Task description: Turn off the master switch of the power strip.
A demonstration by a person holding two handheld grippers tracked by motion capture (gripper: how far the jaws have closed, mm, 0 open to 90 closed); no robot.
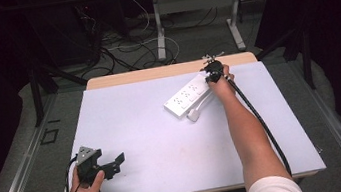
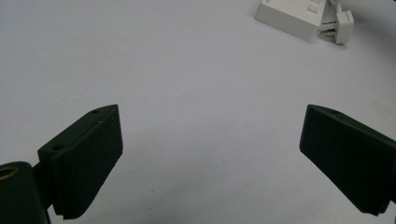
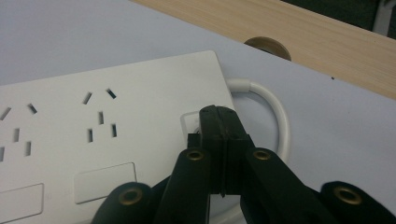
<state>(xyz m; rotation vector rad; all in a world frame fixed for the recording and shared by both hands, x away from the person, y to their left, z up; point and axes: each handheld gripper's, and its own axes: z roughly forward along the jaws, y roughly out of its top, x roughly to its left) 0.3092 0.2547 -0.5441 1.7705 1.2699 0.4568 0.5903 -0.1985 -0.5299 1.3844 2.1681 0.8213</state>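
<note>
A white power strip [image 1: 187, 95] lies at an angle on the white table mat, its white cord and plug [image 1: 194, 114] looped beside it. My right gripper [image 1: 213, 75] is at the strip's far end. In the right gripper view its jaws are pressed together, and the tips [image 3: 219, 122] rest on the switch at the end of the power strip [image 3: 116, 140]. My left gripper [image 1: 112, 164] sits near the table's front left corner, held in a hand. Its jaws [image 2: 210, 158] stand wide apart over bare mat with nothing between them; the power strip [image 2: 292, 14] shows far off.
The white mat [image 1: 165, 147] covers a wooden table whose far edge [image 1: 155, 72] stays bare, with a round cable hole [image 3: 267, 46] near the strip's cord [image 3: 275, 112]. Cables and desk legs stand on the floor beyond.
</note>
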